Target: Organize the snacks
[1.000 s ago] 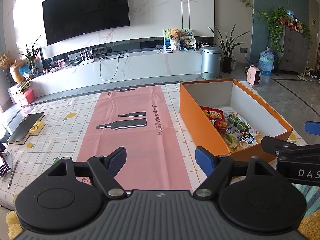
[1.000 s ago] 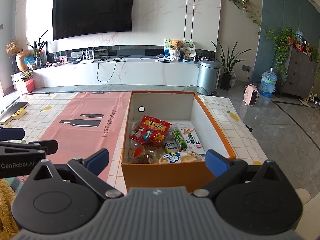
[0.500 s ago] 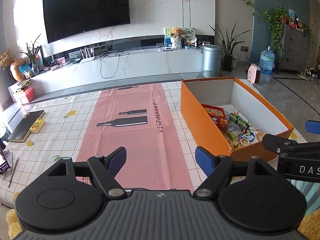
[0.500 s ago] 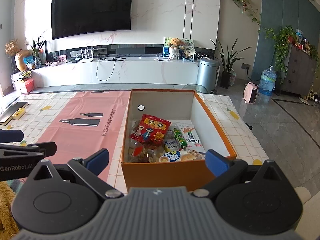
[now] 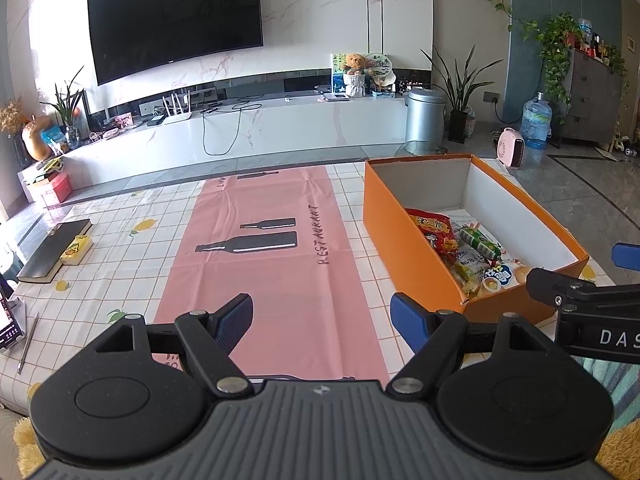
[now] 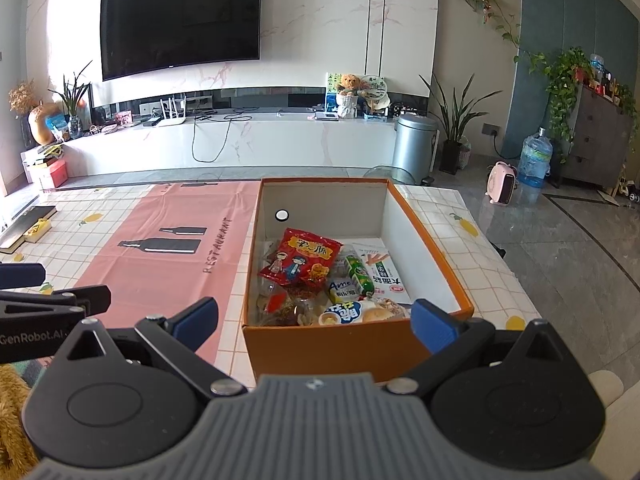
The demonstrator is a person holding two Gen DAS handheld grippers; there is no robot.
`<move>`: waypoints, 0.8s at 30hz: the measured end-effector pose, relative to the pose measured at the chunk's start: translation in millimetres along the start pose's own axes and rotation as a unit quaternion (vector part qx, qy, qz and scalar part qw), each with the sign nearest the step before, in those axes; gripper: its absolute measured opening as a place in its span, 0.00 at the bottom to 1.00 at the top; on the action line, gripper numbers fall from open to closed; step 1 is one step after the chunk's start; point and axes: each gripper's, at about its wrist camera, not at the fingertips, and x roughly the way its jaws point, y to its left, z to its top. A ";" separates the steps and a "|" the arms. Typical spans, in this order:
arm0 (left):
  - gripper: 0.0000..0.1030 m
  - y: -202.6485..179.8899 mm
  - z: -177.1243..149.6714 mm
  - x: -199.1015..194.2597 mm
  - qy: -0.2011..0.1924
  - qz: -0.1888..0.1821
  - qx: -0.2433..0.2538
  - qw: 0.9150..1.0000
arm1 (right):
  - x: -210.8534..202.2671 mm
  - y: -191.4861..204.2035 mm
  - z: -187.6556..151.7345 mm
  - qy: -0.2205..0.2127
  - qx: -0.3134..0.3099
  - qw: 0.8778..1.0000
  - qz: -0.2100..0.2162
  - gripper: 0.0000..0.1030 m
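An open orange box [image 6: 352,344] [image 5: 396,220] stands on the right part of the table. Several snacks lie in its near half: a red packet [image 6: 302,260] [image 5: 434,230], a green stick pack [image 6: 359,275] [image 5: 478,242], a white carrot-print packet [image 6: 380,266] and a blue-and-white pack [image 6: 346,312] [image 5: 500,276]. My left gripper [image 5: 322,316] is open and empty above the pink mat [image 5: 272,264], left of the box. My right gripper [image 6: 314,318] is open and empty, its blue fingertips [image 6: 434,326] straddling the box's near end.
A checked tablecloth [image 5: 120,248] covers the table. A dark book with a yellow packet [image 5: 76,248] on it lies at the far left, with a pen [image 5: 28,344] near the left edge. Beyond the table are a TV wall, a bin [image 6: 412,148] and plants.
Both grippers have drawn back slightly toward the near table edge and stay open. The box and snacks have not moved.
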 end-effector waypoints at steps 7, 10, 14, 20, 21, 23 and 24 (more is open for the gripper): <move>0.89 2.8 1.5 -0.4 0.004 -0.004 -0.007 1.000 | 0.0 0.8 1.4 0.000 -0.001 1.000 0.000 0.96; 0.89 2.9 2.2 -1.0 0.003 -0.001 -0.007 1.000 | 0.1 1.2 1.8 0.000 -0.002 1.000 -0.001 0.96; 0.89 2.9 3.0 -0.1 0.006 -0.001 -0.008 1.000 | 0.9 1.9 2.1 0.001 -0.001 1.000 0.000 0.96; 0.89 4.0 2.9 -0.4 0.007 -0.001 -0.011 1.000 | 1.7 3.7 2.6 0.003 -0.001 1.000 0.000 0.96; 0.89 4.0 2.8 -0.5 0.007 -0.001 -0.011 1.000 | 2.0 4.2 2.8 0.003 -0.001 1.000 0.000 0.96; 0.89 4.8 2.9 -1.1 0.005 0.002 -0.010 1.000 | 2.0 4.5 2.8 0.004 -0.001 1.000 0.000 0.96; 0.89 5.3 2.6 -1.4 0.004 0.003 -0.009 1.000 | 1.9 4.4 2.5 0.004 -0.001 1.000 0.001 0.96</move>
